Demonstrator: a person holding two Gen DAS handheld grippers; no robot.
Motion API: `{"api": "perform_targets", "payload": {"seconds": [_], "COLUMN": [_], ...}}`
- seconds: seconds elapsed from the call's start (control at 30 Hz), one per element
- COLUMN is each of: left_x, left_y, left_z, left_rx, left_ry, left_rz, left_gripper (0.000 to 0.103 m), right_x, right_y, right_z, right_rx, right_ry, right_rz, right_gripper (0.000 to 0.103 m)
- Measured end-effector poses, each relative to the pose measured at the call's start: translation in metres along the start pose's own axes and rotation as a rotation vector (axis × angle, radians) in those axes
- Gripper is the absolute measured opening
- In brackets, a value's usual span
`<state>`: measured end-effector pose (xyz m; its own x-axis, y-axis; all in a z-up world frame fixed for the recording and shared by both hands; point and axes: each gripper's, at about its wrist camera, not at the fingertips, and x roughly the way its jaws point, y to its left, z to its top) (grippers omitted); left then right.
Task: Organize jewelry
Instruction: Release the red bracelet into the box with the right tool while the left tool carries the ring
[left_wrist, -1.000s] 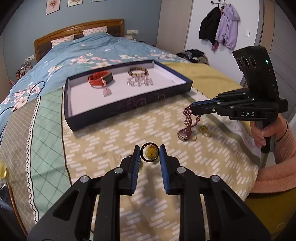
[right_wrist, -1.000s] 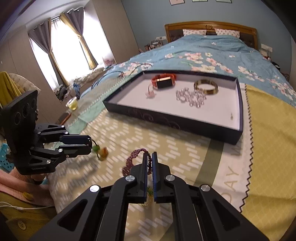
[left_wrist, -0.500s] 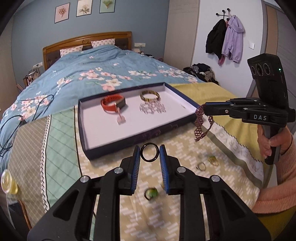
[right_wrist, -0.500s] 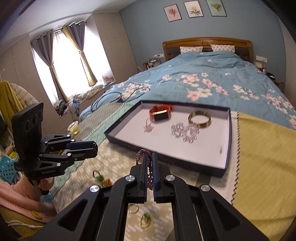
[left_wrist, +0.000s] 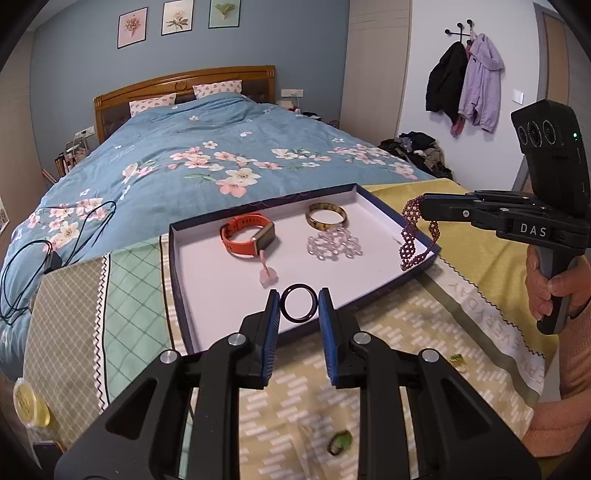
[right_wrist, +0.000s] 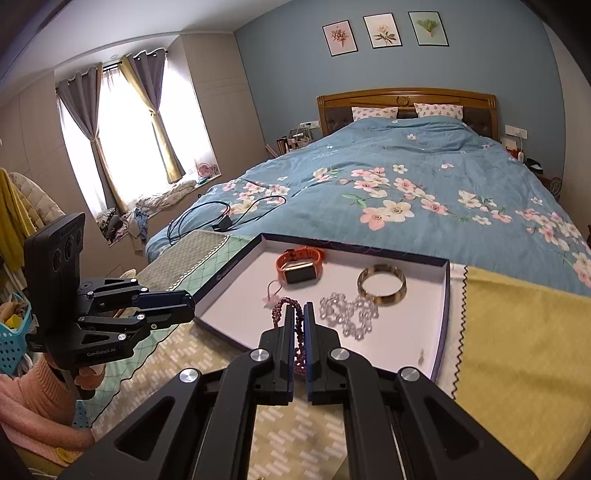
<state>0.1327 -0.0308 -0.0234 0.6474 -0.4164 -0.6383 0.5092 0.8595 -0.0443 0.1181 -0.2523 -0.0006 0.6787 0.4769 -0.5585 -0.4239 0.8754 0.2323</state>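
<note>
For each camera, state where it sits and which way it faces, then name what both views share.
Left wrist: rides the left gripper, facing the headboard over the tray; its fingers pinch a black ring; the right gripper and the hand holding it show at right.
Right wrist: rides the right gripper, facing the headboard and window; its fingers clamp a beaded bracelet; the left gripper shows at left.
Shared: tray, orange watch, gold bangle, crystal bracelet.
</note>
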Motion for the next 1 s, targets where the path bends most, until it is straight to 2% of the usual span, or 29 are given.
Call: {"api": "perform_targets", "payload": {"seconds": [0.33, 1.0], "left_x": [0.021, 0.065], "left_y": [0.007, 0.014], "left_z": [0.015, 0.019], "left_rx": [-0.002, -0.017], "left_ry": [0.017, 0.082], "left_rz": [0.024, 0.048], "left_gripper": [0.021, 0.021], "right_x": [0.024, 0.058], "right_y": [-0.014, -0.036], "right_z": [0.010, 0.012], "right_rx": [0.027, 0.084], "right_ry": [0.021, 0.086], "right_rz": [-0.016, -0.011], "right_gripper": [0.003, 0.003]}}
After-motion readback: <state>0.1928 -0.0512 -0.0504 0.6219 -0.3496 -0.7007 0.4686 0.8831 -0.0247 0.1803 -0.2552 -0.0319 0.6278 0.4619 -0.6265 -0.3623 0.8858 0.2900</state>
